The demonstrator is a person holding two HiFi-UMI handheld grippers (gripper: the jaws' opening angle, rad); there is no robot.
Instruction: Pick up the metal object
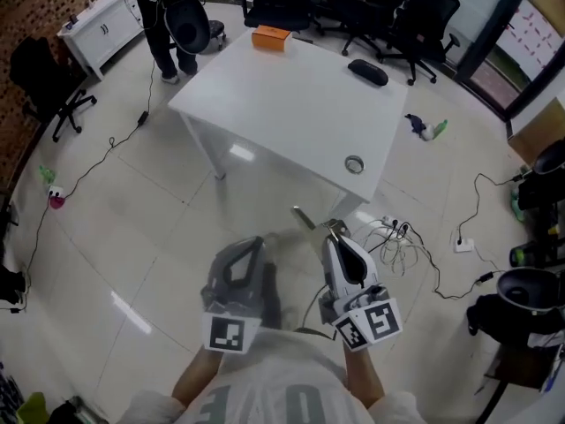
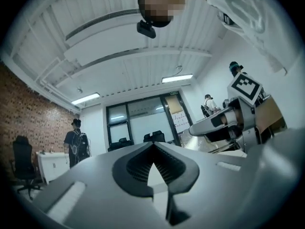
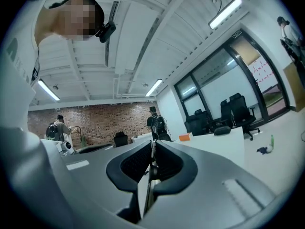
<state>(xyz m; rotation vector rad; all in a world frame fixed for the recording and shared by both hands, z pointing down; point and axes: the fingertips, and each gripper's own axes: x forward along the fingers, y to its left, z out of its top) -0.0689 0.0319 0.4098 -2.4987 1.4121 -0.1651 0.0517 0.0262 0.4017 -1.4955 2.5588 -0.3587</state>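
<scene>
A small metal ring [image 1: 354, 164] lies near the near corner of the white table [image 1: 291, 95]. Both grippers are held low, close to the person's body, well short of the table. The left gripper [image 1: 257, 242] looks blurred; in the left gripper view its jaws [image 2: 153, 145] meet at the tips with nothing between them. The right gripper [image 1: 334, 229] points toward the table's near corner, and its jaws [image 3: 152, 145] are closed tip to tip. A short thin pale bar [image 1: 304, 217] shows just left of its tips; I cannot tell whether it is held.
An orange box [image 1: 271, 37] and a black mouse-like object [image 1: 367, 71] sit on the table's far side. Cables and a power strip [image 1: 397, 237] lie on the floor to the right. Office chairs [image 1: 388, 16] stand beyond the table. A person [image 1: 168, 25] stands at the far left.
</scene>
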